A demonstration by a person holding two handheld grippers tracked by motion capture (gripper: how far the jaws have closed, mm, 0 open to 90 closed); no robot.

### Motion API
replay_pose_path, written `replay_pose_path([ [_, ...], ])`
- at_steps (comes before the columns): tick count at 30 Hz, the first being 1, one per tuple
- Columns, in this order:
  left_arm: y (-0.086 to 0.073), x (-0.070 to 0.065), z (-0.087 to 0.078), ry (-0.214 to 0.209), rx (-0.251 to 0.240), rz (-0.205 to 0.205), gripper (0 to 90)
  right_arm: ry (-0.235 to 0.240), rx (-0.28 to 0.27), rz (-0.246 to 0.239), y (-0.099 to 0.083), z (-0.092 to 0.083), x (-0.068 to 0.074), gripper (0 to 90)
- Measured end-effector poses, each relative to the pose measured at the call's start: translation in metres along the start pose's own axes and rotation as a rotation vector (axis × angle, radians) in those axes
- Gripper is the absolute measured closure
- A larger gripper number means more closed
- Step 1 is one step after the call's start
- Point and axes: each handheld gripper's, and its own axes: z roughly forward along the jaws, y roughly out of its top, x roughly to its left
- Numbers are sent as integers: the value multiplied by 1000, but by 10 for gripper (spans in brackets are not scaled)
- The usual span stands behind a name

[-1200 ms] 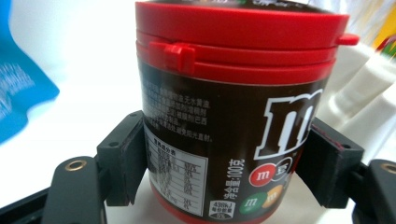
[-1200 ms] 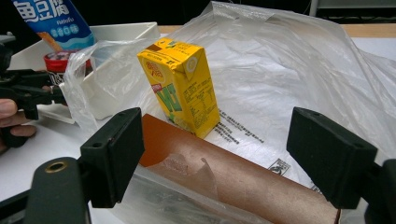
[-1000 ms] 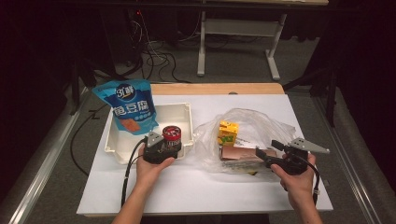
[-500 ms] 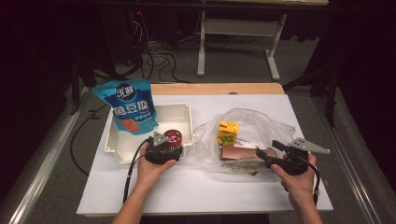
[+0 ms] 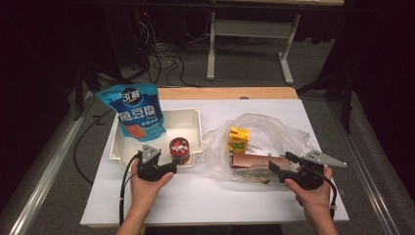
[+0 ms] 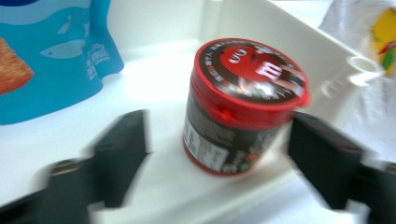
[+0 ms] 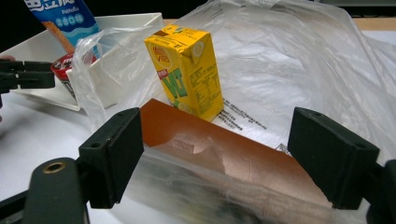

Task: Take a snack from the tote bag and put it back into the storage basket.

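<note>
Risk of tipping the candy tub (image 6: 245,105) inside the tray (image 5: 195,128).
Left gripper (image 5: 172,167) open, just been narrowing, tub unpressed; right gripper (image 5: 280,171) wide, empty.

Left gripper (image 6: 217,154) back from candy tub (image 6: 245,105)

Red-lidded dark jar (image 6: 245,105), blue pouch (image 5: 138,111)

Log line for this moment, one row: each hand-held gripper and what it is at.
left hand-held gripper: jaws just closing, candy tub between, untouched, in white tray | right hand-held gripper: open, brown packet in plastic bag
</note>
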Motion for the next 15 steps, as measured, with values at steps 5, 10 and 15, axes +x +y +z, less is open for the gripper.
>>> replay_pose_path([
  [5,-5,-8,-4,-84,-4,-8,895,-11,6,19,-9,-6,-3,192],
  [10,-2,-13,9,-82,16,-42,900,-18,5,34,-17,-14,-6,193],
  [15,5,-12,19,-25,20,-95,900,-35,-9,43,-18,-18,-14,194],
])
